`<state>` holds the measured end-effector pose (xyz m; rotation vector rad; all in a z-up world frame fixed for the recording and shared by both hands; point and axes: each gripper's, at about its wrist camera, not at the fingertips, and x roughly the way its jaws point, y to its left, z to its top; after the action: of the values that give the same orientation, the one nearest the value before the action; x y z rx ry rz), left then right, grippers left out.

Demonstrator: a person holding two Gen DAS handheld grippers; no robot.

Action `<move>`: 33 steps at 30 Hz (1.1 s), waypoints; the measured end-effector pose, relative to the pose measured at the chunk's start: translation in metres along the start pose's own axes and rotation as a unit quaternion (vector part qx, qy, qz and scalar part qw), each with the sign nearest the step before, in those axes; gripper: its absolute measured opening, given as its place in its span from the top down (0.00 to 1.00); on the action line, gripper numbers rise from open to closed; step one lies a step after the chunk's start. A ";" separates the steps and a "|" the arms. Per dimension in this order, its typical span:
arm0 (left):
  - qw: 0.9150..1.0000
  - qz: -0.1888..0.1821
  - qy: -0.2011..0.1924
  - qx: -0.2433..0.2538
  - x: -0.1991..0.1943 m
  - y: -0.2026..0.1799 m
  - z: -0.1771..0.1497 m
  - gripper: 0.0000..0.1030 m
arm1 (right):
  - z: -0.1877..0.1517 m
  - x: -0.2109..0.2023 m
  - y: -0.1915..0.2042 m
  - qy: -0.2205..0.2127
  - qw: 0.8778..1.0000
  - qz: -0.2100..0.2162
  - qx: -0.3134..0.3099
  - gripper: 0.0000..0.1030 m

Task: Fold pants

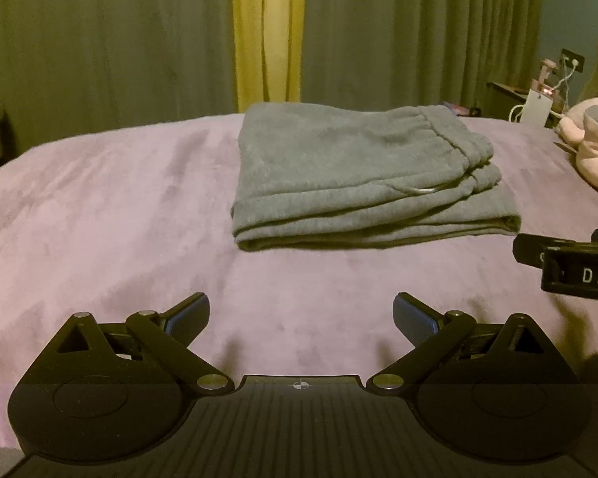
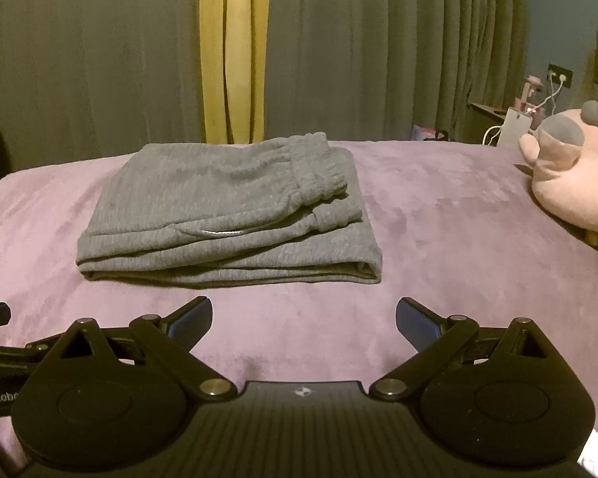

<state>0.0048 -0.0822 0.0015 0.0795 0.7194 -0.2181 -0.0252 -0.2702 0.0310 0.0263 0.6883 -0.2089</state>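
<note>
Grey sweatpants (image 1: 362, 175) lie folded into a compact rectangle on the pink bedspread (image 1: 99, 207), waistband on top at the right, a white drawstring showing. They also show in the right wrist view (image 2: 227, 211), left of centre. My left gripper (image 1: 301, 318) is open and empty, hovering over the bedspread in front of the pants. My right gripper (image 2: 303, 320) is open and empty, also short of the pants' near edge. The right gripper also shows at the right edge of the left wrist view (image 1: 570, 263).
A pink plush toy (image 2: 578, 183) lies on the bed at the right. Grey and yellow curtains (image 1: 267, 32) hang behind the bed. A nightstand with chargers and cables (image 2: 514, 119) stands at the far right.
</note>
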 end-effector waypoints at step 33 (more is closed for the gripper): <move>1.000 -0.014 -0.001 0.011 0.001 -0.003 -0.002 0.02 | -0.003 0.004 -0.002 0.007 1.000 -0.007 -0.005 0.04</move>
<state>0.0034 -0.0848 -0.0005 0.0905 0.7159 -0.2522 -0.0247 -0.2723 0.0265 0.0133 0.7038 -0.2179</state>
